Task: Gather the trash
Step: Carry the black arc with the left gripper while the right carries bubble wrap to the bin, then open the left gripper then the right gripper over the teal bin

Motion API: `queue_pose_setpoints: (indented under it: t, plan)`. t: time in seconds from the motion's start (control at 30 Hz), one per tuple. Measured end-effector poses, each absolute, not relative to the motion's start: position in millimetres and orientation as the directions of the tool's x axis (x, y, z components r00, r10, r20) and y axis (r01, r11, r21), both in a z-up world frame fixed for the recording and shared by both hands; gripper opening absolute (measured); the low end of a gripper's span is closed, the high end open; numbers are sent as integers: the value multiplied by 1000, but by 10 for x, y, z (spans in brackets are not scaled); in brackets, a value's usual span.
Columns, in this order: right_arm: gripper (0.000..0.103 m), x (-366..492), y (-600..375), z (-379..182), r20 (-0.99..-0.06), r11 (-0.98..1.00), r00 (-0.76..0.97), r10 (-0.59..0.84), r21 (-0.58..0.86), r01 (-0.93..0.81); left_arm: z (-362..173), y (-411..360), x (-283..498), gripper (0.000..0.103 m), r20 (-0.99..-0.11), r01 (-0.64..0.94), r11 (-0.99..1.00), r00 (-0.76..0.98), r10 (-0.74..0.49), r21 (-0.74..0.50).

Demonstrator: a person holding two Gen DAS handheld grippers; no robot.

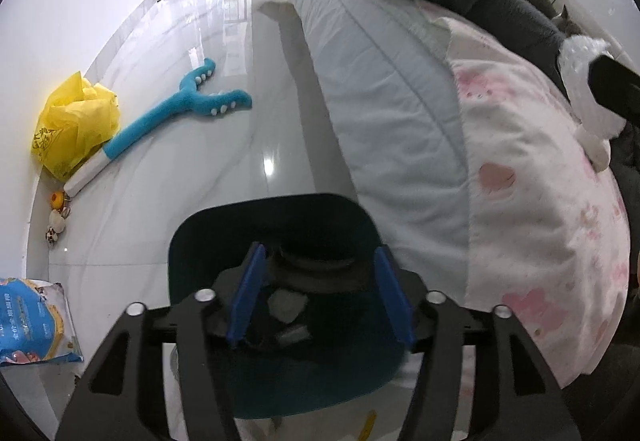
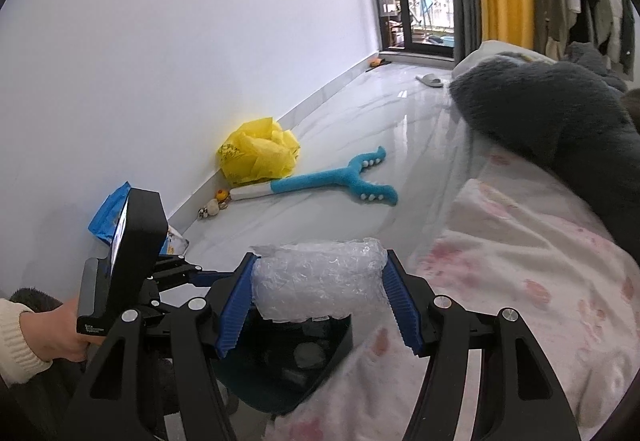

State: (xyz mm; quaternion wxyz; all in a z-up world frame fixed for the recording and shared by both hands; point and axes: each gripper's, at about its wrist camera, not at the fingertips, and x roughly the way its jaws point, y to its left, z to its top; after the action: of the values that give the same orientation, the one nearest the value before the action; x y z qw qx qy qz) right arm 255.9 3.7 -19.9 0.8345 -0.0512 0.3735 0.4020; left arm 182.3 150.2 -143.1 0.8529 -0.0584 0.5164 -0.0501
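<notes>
At the left edge of the left wrist view, a blue printed bag [image 1: 34,321] lay on the glossy white floor [image 1: 224,89], partly cut off by the frame. The dark teal plastic bin [image 1: 276,217] stood beside the bed, its lower part masked by the left tongs [image 1: 320,301], whose blue pads stood apart with nothing between them. Inside the bin, pale scraps [image 1: 286,307] showed dimly; what they were could not be made out. To the right, the white quilt with pink blotches [image 1: 532,225] filled the frame.

In the right wrist view, a hand [image 2: 68,329] in a cream sleeve gripped the left device. The right tongs [image 2: 318,293] were clamped on a crumpled wad of clear bubble wrap [image 2: 320,281], held just above the bin's opening [image 2: 320,357], mostly hidden behind it. Beyond lay a yellow plastic bag [image 2: 256,153] and a blue plush toy [image 2: 340,181].
</notes>
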Motion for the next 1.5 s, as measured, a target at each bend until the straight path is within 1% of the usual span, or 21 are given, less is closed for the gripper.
queue_pose_setpoints:
  t: [0.07,0.13,0.23,0.4,0.73,0.97,1.37,1.43,1.47,1.5]
  plan:
    - [64,2555,135,-235,-673,662,382,634,216,-717,-1473,1557,1803,68,-884,23,990,446,-137,-142]
    - [64,2539,219,-258,-679,656,373,632,214,-723,-1509,1603,1784,74,-892,13,992,435,-120,-127]
    - [64,2540,332,-316,-689,650,359,630,213,-730,-1518,1702,1760,75,-893,0,993,437,-107,-119]
    - [64,2551,526,-426,-710,640,333,621,214,-738,-1414,1883,1698,77,-870,-24,993,484,-92,-119]
    - [64,2534,946,-835,-790,632,249,560,213,-745,-1135,2145,1589,77,-803,-51,989,591,-81,-138]
    - [64,2495,1205,-1177,-844,627,190,502,204,-752,-1003,2228,1522,77,-774,-39,988,627,-91,-148]
    - [64,2379,1438,-1479,-895,611,133,426,176,-772,-789,2355,1436,75,-724,-38,981,680,-113,-188]
    - [67,2380,1456,-1547,-906,610,119,407,172,-773,-743,2375,1429,75,-714,-39,979,690,-117,-198]
    - [71,2363,1454,-1575,-910,611,121,396,162,-775,-717,2380,1426,75,-708,-40,979,696,-118,-202]
    - [74,2366,1463,-1596,-914,611,122,388,156,-776,-692,2382,1424,75,-703,-41,978,701,-117,-204]
